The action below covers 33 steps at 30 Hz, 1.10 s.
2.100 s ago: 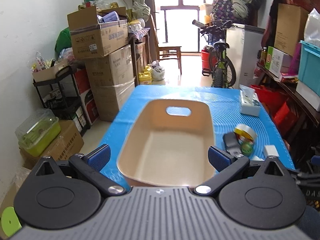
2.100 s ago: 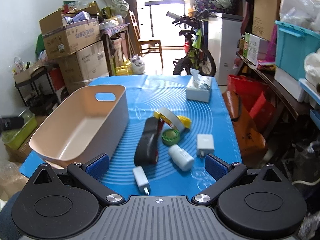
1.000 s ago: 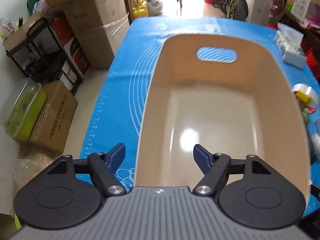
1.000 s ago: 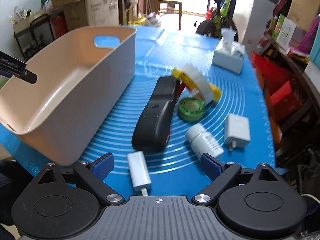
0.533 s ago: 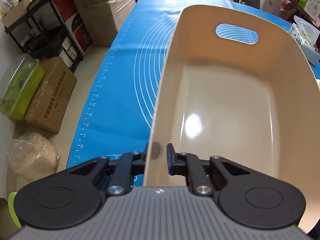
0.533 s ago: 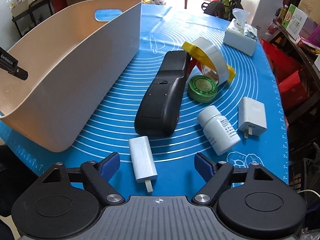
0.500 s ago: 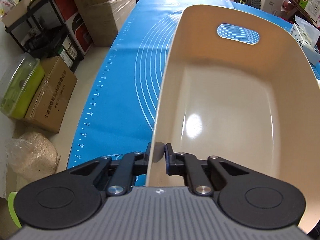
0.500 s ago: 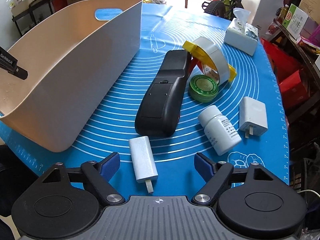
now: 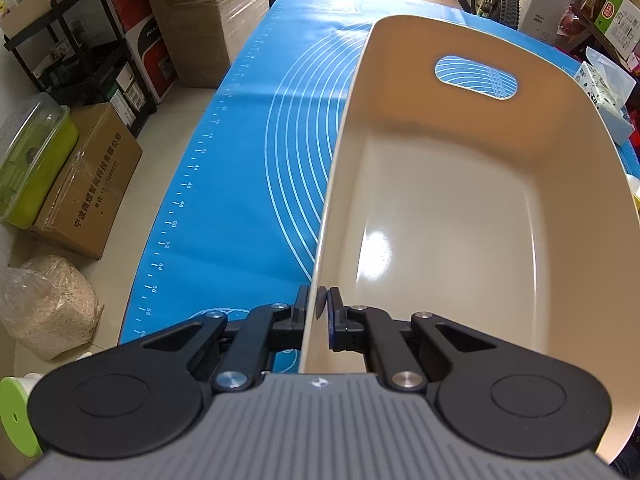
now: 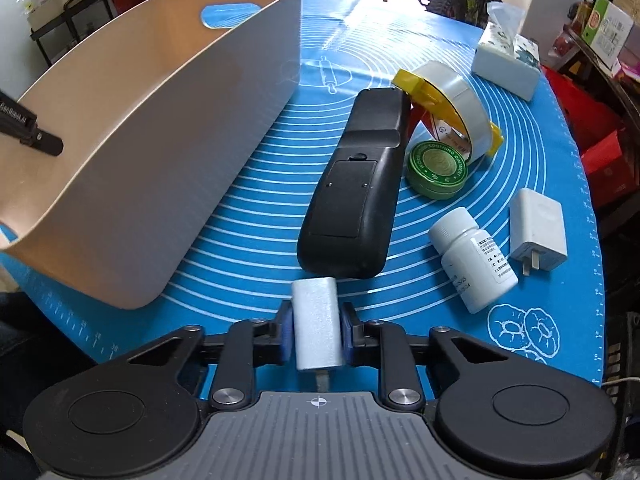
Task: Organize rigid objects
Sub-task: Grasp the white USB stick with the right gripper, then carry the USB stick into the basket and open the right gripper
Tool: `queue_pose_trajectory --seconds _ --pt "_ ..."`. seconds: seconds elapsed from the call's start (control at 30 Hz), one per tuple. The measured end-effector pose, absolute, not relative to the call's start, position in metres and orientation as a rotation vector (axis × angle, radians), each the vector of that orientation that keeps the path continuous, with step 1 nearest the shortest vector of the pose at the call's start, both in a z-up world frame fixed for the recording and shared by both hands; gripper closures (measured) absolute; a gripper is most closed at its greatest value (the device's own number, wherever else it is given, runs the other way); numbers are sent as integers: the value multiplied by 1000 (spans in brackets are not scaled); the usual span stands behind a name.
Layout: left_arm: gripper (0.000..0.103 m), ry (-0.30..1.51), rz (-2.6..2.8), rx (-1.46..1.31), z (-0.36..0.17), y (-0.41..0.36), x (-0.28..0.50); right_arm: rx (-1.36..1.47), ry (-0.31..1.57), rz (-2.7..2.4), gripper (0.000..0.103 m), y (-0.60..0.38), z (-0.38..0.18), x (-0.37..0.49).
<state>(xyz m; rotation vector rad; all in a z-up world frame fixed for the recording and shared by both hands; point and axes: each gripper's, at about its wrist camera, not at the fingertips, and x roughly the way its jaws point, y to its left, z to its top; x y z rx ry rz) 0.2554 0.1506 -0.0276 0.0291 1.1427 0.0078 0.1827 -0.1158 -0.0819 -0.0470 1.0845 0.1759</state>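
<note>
Blue-matted worktop (image 10: 440,40) is carrying the clutter, where the left hand-held gripper (image 9: 318,312) is clamping the beige bin (image 9: 460,208) wall, likely steadying it, while the right hand-held gripper (image 10: 316,330) is pinching the white charger (image 10: 316,320) beside it.
</note>
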Motion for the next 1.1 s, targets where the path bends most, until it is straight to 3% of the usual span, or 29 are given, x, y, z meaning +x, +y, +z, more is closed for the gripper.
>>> queue_pose_trajectory --seconds 0.27,0.73,1.1 --pt "94 1136 -2 16 -29 153 255 -11 1032 167 71 -123 -54 173" --pt "95 1134 1 -1 -29 152 255 26 704 211 71 -96 53 218" --pt "95 1131 -8 1 -28 153 254 -2 754 309 71 -21 27 263"
